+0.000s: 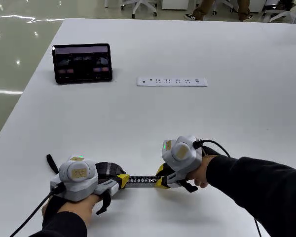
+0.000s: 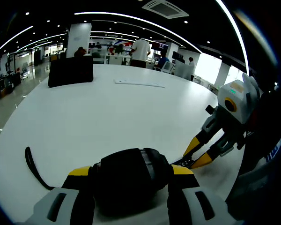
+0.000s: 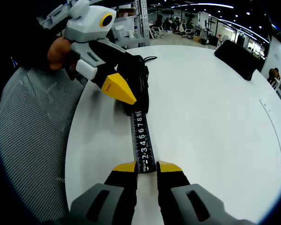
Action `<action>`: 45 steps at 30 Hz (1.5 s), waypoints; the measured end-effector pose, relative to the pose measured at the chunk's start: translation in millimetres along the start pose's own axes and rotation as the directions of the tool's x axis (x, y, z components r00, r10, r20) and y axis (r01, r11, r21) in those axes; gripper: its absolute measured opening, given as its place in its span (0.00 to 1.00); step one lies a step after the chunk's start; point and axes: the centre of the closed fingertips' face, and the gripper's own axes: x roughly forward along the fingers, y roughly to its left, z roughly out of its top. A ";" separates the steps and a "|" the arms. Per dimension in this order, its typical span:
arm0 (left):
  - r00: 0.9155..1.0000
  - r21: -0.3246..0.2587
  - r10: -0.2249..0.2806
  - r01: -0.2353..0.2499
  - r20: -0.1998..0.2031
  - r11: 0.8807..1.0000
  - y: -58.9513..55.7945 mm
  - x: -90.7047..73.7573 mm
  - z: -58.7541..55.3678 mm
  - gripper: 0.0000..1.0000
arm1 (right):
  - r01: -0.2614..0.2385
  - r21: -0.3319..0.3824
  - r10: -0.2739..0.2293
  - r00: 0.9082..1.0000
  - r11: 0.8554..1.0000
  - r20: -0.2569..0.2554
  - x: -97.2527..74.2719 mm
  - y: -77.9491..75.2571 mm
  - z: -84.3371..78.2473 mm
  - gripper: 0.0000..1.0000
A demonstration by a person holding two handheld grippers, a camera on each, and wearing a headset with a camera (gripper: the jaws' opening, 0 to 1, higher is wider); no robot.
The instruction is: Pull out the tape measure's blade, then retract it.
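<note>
Your left gripper (image 1: 117,178) clamps the tape measure (image 1: 107,169) case; your right gripper (image 1: 161,177) pinches its blade (image 1: 142,180); open table (image 1: 197,118) far and right.

Head view: my headset camera looks forward and down across the table (image 1: 197,118), from above the work. Left gripper view: set low and close, I look along my left gripper (image 2: 131,171), over the tape measure (image 2: 131,192), toward my right gripper (image 2: 198,153). Right gripper view: equally close, facing back along the blade (image 3: 141,136); both gripper views share the tape measure.
</note>
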 end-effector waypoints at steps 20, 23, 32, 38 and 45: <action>1.000 -0.006 -0.001 0.001 0.003 1.000 0.1 0.3 -0.2 0.59 | -0.004 0.001 0.004 1.000 1.000 0.007 6.9 3.1 9.7 0.11; 1.000 -0.006 -0.001 0.001 0.003 1.000 0.3 0.4 -0.2 0.59 | -0.005 0.000 0.005 1.000 1.000 0.007 7.5 3.6 10.6 0.11; 1.000 -0.008 -0.001 0.001 0.002 1.000 0.2 0.7 -0.4 0.59 | -0.002 0.015 0.002 1.000 1.000 0.020 9.0 3.4 12.5 0.11; 1.000 -0.014 -0.001 0.001 0.004 1.000 0.5 0.5 -0.2 0.59 | -0.003 0.019 0.003 1.000 1.000 0.024 10.7 3.6 14.4 0.11; 1.000 -0.019 -0.001 0.001 0.005 1.000 1.1 0.3 0.0 0.59 | -0.004 0.015 0.004 1.000 1.000 0.026 12.8 4.6 18.0 0.11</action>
